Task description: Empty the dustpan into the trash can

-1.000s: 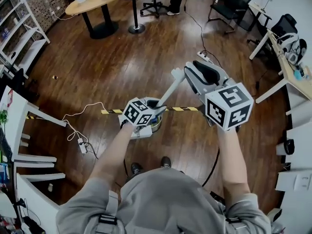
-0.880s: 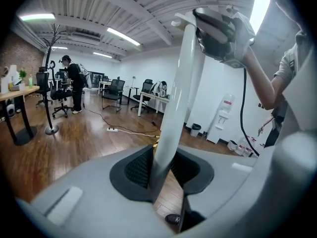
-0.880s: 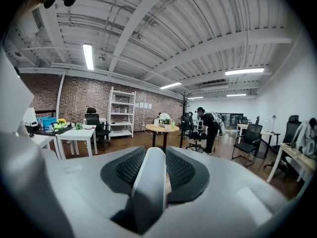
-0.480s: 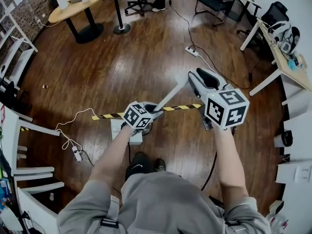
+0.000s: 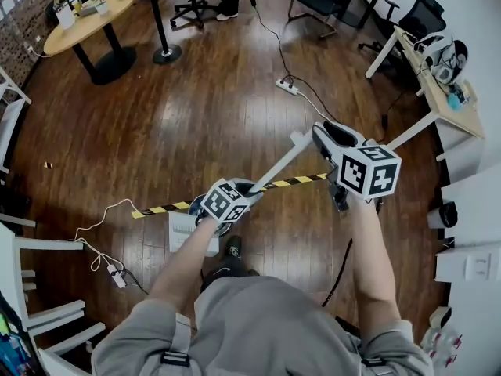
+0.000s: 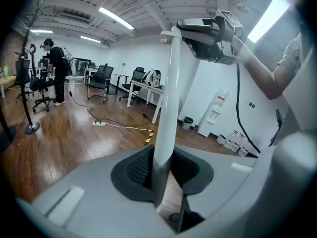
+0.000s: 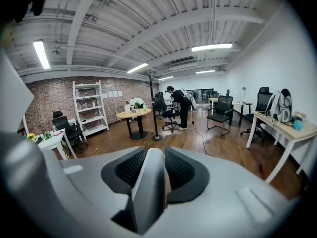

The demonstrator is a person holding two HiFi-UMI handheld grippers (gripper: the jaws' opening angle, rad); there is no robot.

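Both arms reach forward and point a bit down. The left gripper (image 5: 250, 185) holds the long white dustpan handle (image 5: 275, 165) low down, and its jaws have just been closing tighter on it. The right gripper (image 5: 317, 134) is squeezed shut on the handle's top end. The white box (image 5: 190, 232) under the left gripper may be the scoop, down by the floor. Each marker cube (image 5: 369, 170) shows black-and-white squares.

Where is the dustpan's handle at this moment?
Head view, centre: the dustpan's handle slants over the striped floor tape, its lower part in the left claw, whose jaws have just been closing on it, its top in the right claw.
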